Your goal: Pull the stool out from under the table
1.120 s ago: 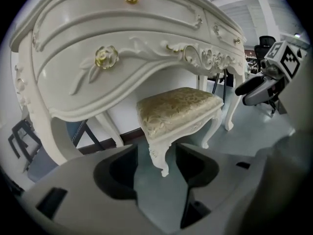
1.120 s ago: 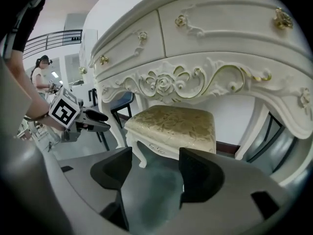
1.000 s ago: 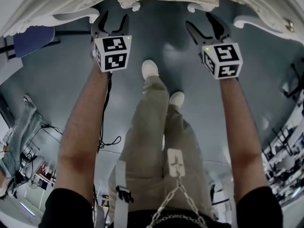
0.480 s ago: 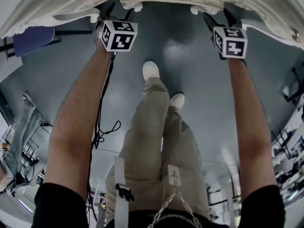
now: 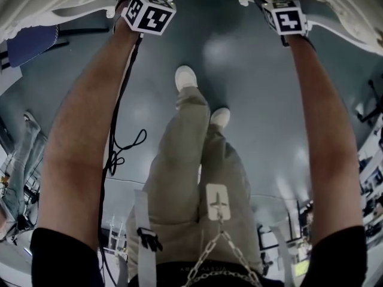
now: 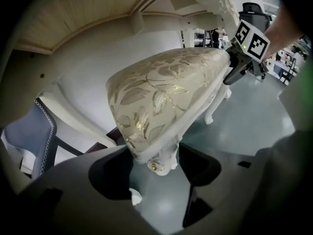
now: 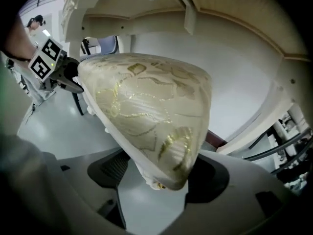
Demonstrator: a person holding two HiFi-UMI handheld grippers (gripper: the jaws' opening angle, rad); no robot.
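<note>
The stool has a cream seat with a gold leaf pattern [image 6: 166,92] and a carved white frame, and it stands under the white ornate table [image 5: 54,8]. My left gripper [image 6: 154,180] has one seat corner between its opening jaws, with the pads not pressing on it. At the opposite corner [image 7: 166,175], my right gripper [image 7: 156,192] is also opening around the seat edge. In the head view only the marker cubes show, left [image 5: 149,14] and right [image 5: 286,18]; the jaws are hidden beneath the table's edge.
The table's wooden underside [image 6: 88,13] hangs close above the seat. A blue chair [image 6: 34,136] stands behind the table at the left. My legs and white shoes [image 5: 185,76] stand on the grey floor, and a black cable [image 5: 122,154] trails beside them.
Both grippers have moved forward from open floor to under the table edge. Their jaws, plainly seen a second ago, are now hidden in the head view.
</note>
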